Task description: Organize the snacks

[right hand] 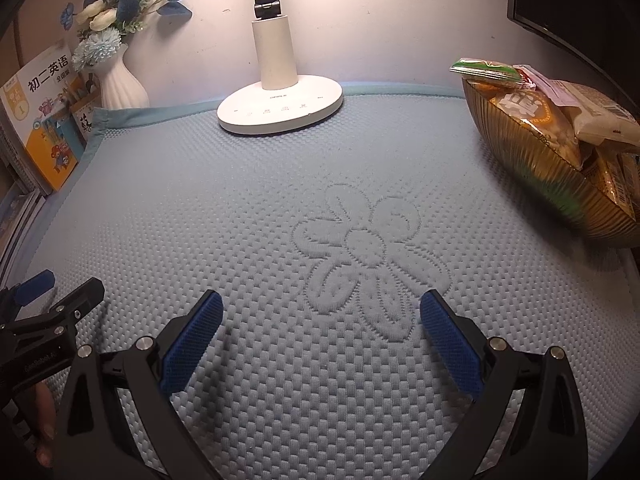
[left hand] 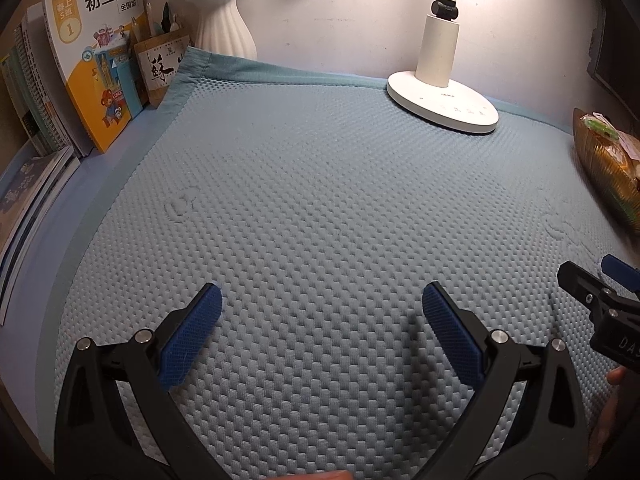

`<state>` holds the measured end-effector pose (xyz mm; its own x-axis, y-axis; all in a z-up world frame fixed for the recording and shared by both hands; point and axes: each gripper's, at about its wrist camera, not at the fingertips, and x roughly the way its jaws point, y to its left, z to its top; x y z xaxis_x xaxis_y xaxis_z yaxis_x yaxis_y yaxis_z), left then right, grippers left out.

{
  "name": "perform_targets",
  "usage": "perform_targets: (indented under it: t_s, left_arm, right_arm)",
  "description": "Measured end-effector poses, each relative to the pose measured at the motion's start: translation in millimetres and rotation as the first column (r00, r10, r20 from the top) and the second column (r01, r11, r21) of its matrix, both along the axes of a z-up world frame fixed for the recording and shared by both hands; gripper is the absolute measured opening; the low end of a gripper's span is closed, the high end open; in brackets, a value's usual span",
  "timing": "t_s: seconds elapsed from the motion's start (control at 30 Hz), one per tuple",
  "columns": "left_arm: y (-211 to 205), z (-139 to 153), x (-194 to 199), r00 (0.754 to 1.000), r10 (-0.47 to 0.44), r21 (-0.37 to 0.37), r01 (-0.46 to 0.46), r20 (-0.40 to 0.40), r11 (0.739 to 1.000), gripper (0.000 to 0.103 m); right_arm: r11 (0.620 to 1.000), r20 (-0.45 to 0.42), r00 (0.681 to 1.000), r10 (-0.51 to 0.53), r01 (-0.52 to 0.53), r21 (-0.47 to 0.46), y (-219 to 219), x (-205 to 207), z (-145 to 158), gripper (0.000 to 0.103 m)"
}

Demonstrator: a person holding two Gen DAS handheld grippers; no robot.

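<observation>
Right wrist: gold bowl (right hand: 532, 168) holds perhaps 5 snack packets (right hand: 532, 118); both grippers gape wide.

I see the table (right hand: 24, 240) under a blue textured mat (right hand: 280, 208) carrying a white lamp base (right hand: 280, 110) and a gold snack bowl (right hand: 540, 168); books (left hand: 92, 80) and vase (left hand: 224, 20) sit behind.

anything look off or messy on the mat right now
Mostly tidy. The one odd spot is the gold bowl at the mat's right edge: it sits tipped, and its snack packets are heaped above the rim, the green packet overhanging the far side. Nothing has spilled. Both grippers, left and right, are open and empty.
</observation>
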<state>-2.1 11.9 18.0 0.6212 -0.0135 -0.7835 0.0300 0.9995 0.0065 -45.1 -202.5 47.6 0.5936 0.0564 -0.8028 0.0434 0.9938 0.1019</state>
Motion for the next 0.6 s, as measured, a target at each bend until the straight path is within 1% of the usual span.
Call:
perform_targets:
  t_s: [0.1, 0.2, 0.27, 0.4, 0.5, 0.6]
  left_arm:
    - [-1.0, -0.2, -0.8, 1.000, -0.002, 0.002, 0.002, 0.004, 1.000, 0.100]
    - [-3.1, 0.2, -2.6, 1.000, -0.017, 0.001, 0.017, 0.013, 1.000, 0.100]
    - [-4.0, 0.6, -3.2, 1.000, -0.011, 0.011, 0.011, 0.017, 1.000, 0.100]
    - [-4.9, 1.6, -4.4, 1.000, -0.008, 0.022, 0.007, 0.026, 1.000, 0.100]
    - [-3.4, 2.1, -4.4, 1.000, -0.013, 0.009, 0.013, 0.025, 1.000, 0.100]
    - [-1.9, 2.4, -4.2, 1.000, 0.000, 0.007, 0.000, 0.026, 1.000, 0.100]
  right_arm:
    - [1.000, -0.003, 1.000, -0.003, 0.003, -0.005, -0.2, 1.4, 0.1, 0.098]
    - [1.000, 0.030, 0.999, -0.012, 0.012, -0.010, -1.4, -1.7, 4.2, 0.098]
    - [1.000, 0.038, 0.999, -0.014, 0.014, -0.010, -1.7, -2.6, 5.2, 0.098]
    - [1.000, 0.025, 1.000, -0.012, 0.012, -0.017, -1.1, 1.0, 4.2, 0.098]
    - [1.000, 0.027, 1.000, -0.015, 0.016, -0.012, -2.4, 0.8, 4.3, 0.098]
    - [1.000, 0.027, 1.000, -0.016, 0.016, -0.009, -2.3, 1.6, 4.1, 0.098]
